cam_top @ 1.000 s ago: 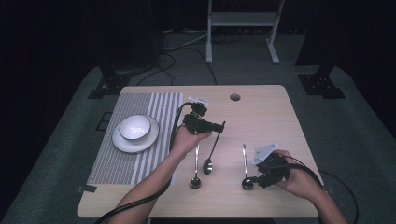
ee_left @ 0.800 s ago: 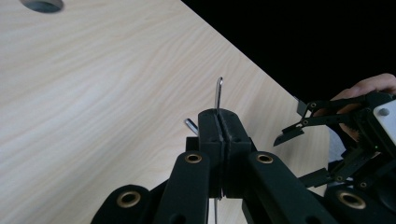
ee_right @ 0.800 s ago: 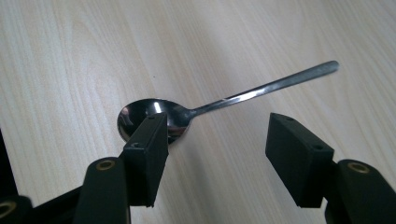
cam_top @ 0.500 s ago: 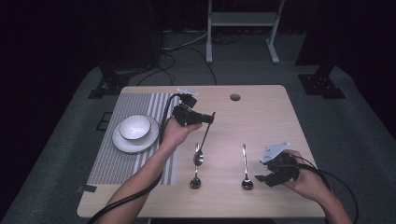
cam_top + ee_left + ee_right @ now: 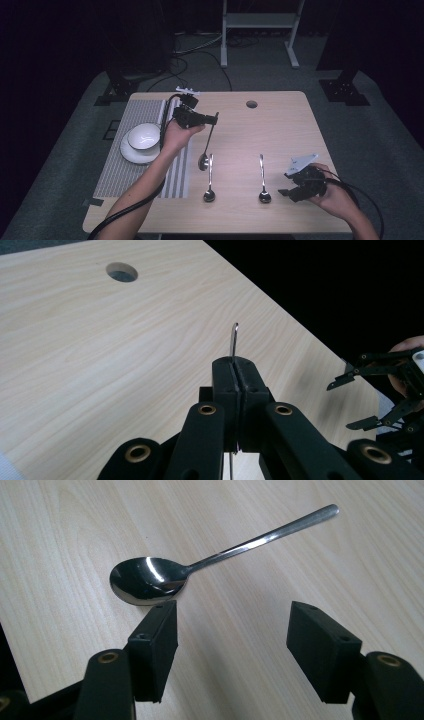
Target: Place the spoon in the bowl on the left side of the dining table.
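The left hand-held gripper (image 5: 216, 118) is raised above the desk (image 5: 280, 130), its jaws pressed together on the handle of a spoon (image 5: 206, 147) that hangs down from them, bowl lowest, just over the desk surface. In the left gripper view the thin handle end (image 5: 233, 337) sticks out past the closed jaws. Below that hanging spoon, a second spoon (image 5: 209, 180) lies flat on the desk, and a third spoon (image 5: 263, 181) lies parallel to it, nearer the right hand-held gripper (image 5: 284, 192).

The right hand-held gripper rests low at the near right of the desk with its jaws spread and nothing between them. In the right gripper view the third spoon (image 5: 200, 565) lies just ahead of the jaws, bowl closest to the left jaw tip.

Beyond the left hand (image 5: 176, 134), to its far side from the spoons, a white bowl (image 5: 143, 137) sits on a white plate (image 5: 131, 153) on a striped placemat (image 5: 142, 112).
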Demonstrator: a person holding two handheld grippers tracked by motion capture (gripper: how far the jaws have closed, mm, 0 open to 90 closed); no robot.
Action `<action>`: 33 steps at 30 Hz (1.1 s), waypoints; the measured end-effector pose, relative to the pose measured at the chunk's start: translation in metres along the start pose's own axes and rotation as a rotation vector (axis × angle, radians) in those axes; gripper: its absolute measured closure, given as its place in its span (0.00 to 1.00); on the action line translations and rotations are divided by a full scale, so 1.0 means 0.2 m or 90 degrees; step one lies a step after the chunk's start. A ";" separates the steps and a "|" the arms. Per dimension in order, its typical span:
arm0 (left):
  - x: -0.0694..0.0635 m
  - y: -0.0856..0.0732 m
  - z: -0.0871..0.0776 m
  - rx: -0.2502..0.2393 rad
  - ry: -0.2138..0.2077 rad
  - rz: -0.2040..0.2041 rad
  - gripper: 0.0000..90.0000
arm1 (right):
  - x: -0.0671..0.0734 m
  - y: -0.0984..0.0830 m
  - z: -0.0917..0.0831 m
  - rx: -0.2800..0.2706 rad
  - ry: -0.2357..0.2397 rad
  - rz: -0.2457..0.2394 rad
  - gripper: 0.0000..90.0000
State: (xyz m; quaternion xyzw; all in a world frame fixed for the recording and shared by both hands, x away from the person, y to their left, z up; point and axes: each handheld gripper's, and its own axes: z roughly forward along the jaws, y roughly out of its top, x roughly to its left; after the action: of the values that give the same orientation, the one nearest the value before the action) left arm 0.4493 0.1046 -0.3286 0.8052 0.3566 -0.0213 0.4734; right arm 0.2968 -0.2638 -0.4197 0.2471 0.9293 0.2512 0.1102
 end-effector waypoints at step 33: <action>0.23 0.03 -0.36 -0.052 0.106 -0.048 0.99 | -0.02 -0.05 -0.03 -0.003 0.006 0.036 0.38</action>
State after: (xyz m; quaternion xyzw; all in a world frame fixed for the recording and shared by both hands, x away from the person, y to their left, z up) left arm 0.4641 0.1841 -0.3015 0.7702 0.4249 0.0424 0.4737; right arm 0.2940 -0.2751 -0.4191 0.2720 0.9219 0.2572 0.0995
